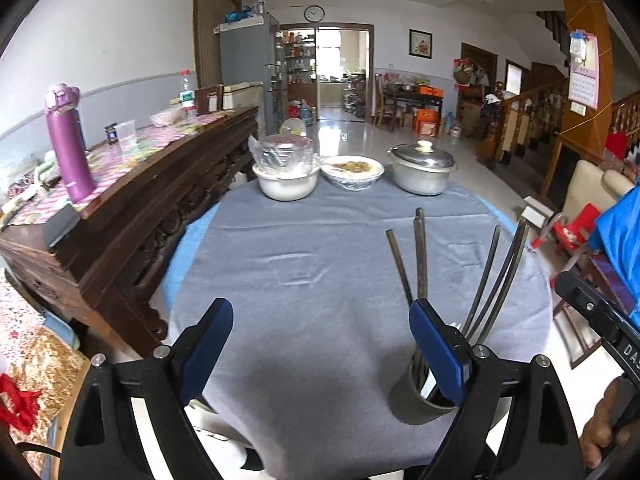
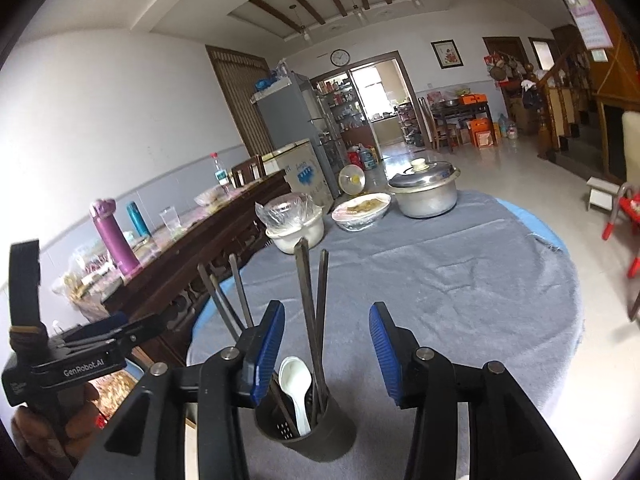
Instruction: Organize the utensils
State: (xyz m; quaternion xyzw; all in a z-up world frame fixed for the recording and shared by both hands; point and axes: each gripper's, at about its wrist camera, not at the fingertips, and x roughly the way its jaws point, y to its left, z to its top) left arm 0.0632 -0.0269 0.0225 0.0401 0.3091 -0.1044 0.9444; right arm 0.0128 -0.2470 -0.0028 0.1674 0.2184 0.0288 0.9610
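Looked like somebody's lived-in home dining room: cloth-covered round bench with a lidded pot and wrapped leftovers, carved wooden sideboard, fridge, wall clock, staircase railing, kitchen through the doorway.

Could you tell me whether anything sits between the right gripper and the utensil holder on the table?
Nothing visible does. The right gripper is open, and the utensil holder stands directly below its gap on the grey tablecloth, with the chopsticks and white spoon standing inside.

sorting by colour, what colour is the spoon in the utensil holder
White; the spoon shows best in the right wrist view.
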